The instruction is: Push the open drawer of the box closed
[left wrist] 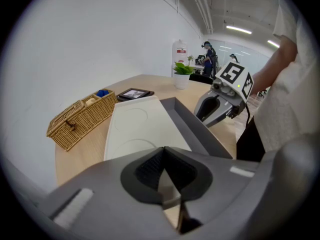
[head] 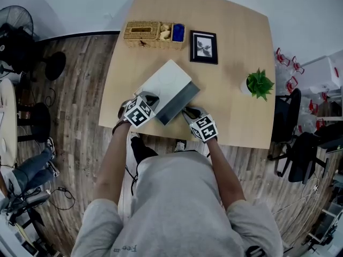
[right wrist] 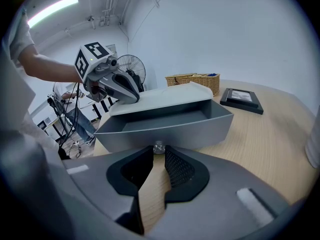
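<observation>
Right tongs [right wrist: 159,151] grip the drawer knob [right wrist: 159,146]; basket [head: 155,34], frame [head: 203,47], plant [head: 259,83] beyond.

We are looking along the left gripper [left wrist: 163,151], whose fingers [left wrist: 148,170] are meeting at their tips over the white box [left wrist: 142,126]. Its grey drawer [left wrist: 192,126] is standing open, with the right gripper [left wrist: 205,115] at its front. A wicker basket [left wrist: 82,118], picture frame [left wrist: 134,93] and potted plant [left wrist: 182,75] are sitting on the table [left wrist: 82,159].

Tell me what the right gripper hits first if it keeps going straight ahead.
The silver knob, which already seems to sit between the right gripper's jaw tips; the grey drawer front lies right behind it.
</observation>
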The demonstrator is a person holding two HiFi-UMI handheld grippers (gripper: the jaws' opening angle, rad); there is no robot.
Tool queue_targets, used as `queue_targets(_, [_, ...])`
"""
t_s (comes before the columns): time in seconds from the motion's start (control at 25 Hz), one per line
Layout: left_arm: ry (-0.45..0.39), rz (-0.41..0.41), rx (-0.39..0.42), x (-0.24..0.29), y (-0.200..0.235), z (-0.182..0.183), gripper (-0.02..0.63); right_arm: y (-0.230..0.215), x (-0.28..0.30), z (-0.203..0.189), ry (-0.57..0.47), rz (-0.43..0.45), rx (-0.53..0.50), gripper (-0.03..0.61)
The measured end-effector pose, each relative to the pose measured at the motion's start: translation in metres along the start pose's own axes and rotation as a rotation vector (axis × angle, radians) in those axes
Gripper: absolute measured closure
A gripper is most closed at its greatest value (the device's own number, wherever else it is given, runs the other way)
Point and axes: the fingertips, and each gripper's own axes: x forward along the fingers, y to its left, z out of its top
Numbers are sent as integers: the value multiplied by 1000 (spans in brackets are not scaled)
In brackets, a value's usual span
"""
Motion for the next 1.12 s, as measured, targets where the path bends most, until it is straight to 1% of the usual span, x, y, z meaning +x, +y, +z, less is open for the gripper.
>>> queue_targets(1.12, [-1, -1, -9, 0, 1, 0, 561, -1, 25, 22, -9, 21, 12, 506])
